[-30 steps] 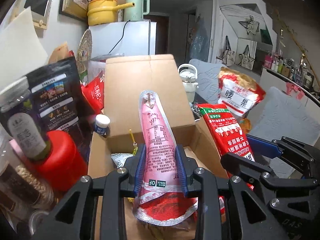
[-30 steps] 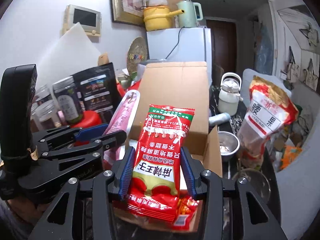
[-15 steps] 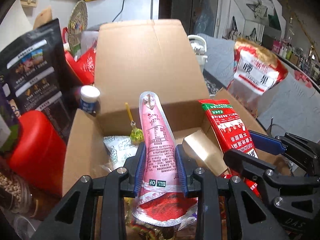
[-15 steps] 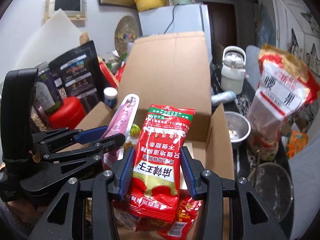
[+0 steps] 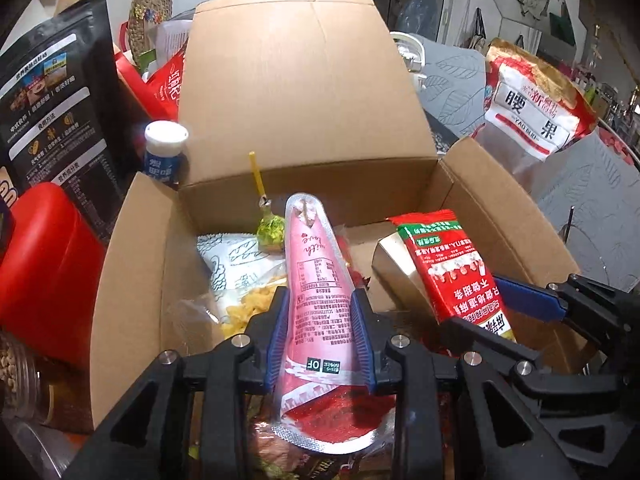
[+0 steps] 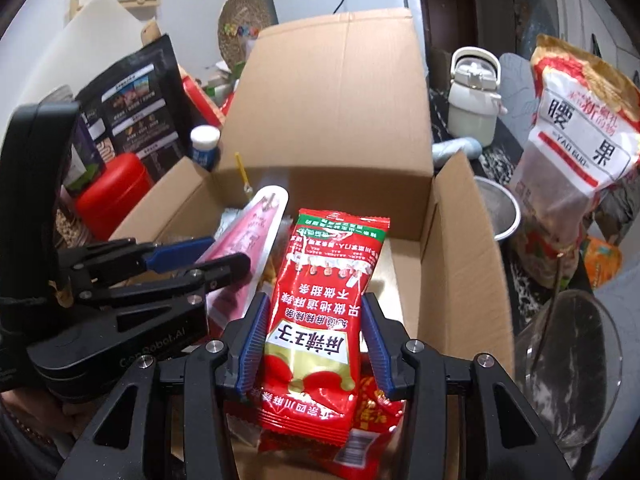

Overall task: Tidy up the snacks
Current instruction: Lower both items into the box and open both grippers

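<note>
My left gripper (image 5: 320, 300) is shut on a long pink snack packet (image 5: 320, 280) and holds it over the open cardboard box (image 5: 136, 264). My right gripper (image 6: 316, 316) is shut on a red snack packet (image 6: 324, 300) with a green top edge, held over the right half of the same box (image 6: 452, 256). Each gripper shows in the other's view: the right one (image 5: 516, 300) beside the pink packet, the left one (image 6: 208, 252) to the left of the red packet. Inside the box lie a white printed bag (image 5: 236, 260), yellow snacks (image 5: 252, 308) and a small green sweet on a yellow stick (image 5: 270, 228).
Left of the box stand a red canister (image 5: 36, 272), a black pouch (image 5: 56, 92) and a small white-capped bottle (image 5: 165, 152). Right of it are a large red-and-white nut bag (image 6: 576, 152), a white kettle (image 6: 474, 100), a steel bowl (image 6: 500, 212) and a glass bowl (image 6: 568, 368).
Both grippers have come forward and tipped down over the box with their packets still held. The inside of the box now shows far more.
</note>
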Available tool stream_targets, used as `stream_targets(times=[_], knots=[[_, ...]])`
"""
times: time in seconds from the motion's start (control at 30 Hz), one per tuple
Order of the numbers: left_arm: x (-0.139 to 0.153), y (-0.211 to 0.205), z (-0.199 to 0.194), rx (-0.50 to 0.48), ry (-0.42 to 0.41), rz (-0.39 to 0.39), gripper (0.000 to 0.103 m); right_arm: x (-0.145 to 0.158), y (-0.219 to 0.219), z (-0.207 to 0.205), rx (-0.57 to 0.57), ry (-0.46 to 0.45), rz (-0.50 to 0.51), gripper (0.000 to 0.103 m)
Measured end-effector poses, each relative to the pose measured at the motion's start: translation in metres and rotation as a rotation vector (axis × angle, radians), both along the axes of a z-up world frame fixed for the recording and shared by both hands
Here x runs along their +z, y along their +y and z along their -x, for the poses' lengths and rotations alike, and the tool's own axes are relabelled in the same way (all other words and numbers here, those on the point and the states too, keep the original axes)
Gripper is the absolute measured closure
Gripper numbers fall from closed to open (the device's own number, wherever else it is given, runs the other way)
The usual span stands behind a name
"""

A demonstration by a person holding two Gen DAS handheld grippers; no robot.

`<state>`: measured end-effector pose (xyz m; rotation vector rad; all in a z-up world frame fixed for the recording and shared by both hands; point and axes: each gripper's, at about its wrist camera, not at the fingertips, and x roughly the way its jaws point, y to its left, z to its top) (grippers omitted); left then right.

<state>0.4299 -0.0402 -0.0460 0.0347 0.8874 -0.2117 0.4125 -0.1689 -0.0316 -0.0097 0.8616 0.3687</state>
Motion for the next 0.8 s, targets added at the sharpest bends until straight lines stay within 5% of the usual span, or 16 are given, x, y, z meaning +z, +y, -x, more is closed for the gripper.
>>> stream_targets(times=[0.43, 0.57, 0.8], knots=[[-0.003, -0.001, 0.004, 0.024, 0.027, -0.063, 0.072, -0.01, 0.007, 0.001, -0.02, 0.056, 0.052, 0.055], [0.007, -0.002, 0.009, 0.044, -0.01, -0.107, 0.072, -0.003, 0.007, 0.006, -0.037, 0.044, 0.063, 0.045], [0.036, 0.005, 0.024, 0.068, -0.078, -0.095, 0.072, 0.017, 0.0, 0.018, -0.078, 0.002, 0.065, 0.044]])
